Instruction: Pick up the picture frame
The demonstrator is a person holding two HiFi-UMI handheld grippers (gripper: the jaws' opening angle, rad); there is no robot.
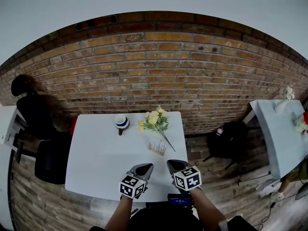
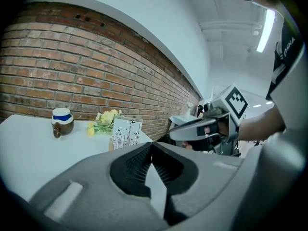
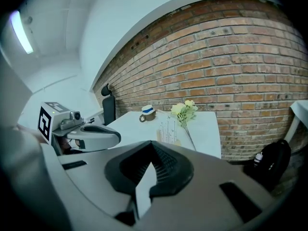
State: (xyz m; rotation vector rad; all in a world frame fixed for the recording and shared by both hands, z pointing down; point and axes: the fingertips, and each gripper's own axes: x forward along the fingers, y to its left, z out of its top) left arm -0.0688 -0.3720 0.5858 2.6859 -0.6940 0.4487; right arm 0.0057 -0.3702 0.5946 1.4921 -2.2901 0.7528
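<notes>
You have two tongs low in the head view, side by side over the near edge of the one white rectangular table [image 1: 96, 167]. They are the left gripper [image 1: 146, 167] and the right gripper [image 1: 171, 163], each with its marker cube turned toward you. Both are clenched, jaws pressed tip to tip, and both are empty.

There is one picture frame [image 1: 157, 147], a small pale upright frame holding a white card printed with thin dark stems. It stands on the table just right of the picture's centre, above the tongs and well apart from them, with bare tabletop between. In each gripper view it shows just above that gripper's closed tips.

One bunch of yellow and cream flowers [image 1: 155, 119] lies just above the frame. Its green stem runs down close beside the frame's right side. One brown mug with a white, blue-banded top [image 1: 121, 122] stands to the upper left of the frame, near the table's far edge.

Around the table, a red brick wall [image 1: 168, 66] fills the upper half of the picture. One black backpack [image 1: 226, 141] sits on the floor to the right. A second white table [image 1: 281, 134] runs along the right edge. At the left stands black office seating [image 1: 33, 112]; whether that is one chair or two, you can't settle from here.
</notes>
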